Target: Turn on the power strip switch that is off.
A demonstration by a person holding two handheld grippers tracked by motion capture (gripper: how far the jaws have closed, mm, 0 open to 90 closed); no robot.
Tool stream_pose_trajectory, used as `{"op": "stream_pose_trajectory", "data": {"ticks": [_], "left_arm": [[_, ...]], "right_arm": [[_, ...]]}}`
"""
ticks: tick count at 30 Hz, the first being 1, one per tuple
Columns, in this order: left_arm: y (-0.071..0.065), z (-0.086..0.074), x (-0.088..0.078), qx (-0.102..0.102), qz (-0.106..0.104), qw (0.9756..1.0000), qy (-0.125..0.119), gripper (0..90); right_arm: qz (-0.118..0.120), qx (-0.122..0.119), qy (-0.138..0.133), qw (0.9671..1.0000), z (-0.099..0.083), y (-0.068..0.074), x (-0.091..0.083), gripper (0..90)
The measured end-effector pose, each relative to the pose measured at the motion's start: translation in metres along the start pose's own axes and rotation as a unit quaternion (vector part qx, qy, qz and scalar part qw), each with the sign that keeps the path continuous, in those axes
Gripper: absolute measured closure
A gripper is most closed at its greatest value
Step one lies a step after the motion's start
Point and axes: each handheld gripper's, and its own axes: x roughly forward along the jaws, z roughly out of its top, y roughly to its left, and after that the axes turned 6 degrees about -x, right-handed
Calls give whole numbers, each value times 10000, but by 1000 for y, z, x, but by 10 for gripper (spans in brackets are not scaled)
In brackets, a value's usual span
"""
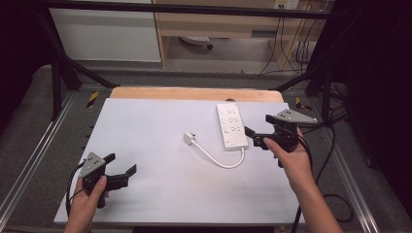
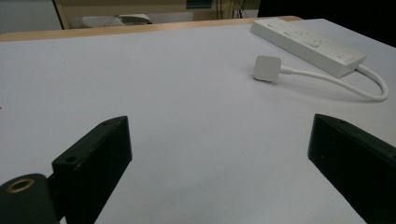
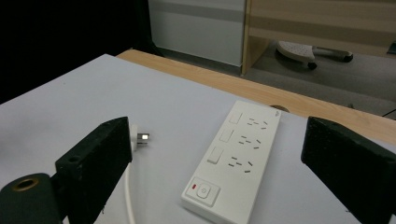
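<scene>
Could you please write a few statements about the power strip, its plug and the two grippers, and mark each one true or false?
1. The white power strip lies flat on the white table sheet. True.
2. The plug is pushed into one of the strip's sockets. False: it lies loose on the sheet beside the strip, on its short looped cable.
3. The right gripper is open, close to the strip. True.
4. The left gripper is shut on the plug. False: it is open and holds nothing, well away from the plug.
5. The strip's switch end faces the person. True.
</scene>
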Motion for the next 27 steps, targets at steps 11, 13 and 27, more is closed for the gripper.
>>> {"op": "stream_pose_trajectory", "data": {"ticks": [11,13,27], "left_arm": [[-1,0,-1,46,-10,10000,-39,63],[-2,0,-1,46,-17,10000,-22,63],[-5,0,0,161,-55,9999,13,62]], "right_arm": [[-111,31,-46,9999,4,-5,11,186],[-129,18,-22,9999,5,-5,14,188],[-191,95,128,9997,6,-11,42,253]]}}
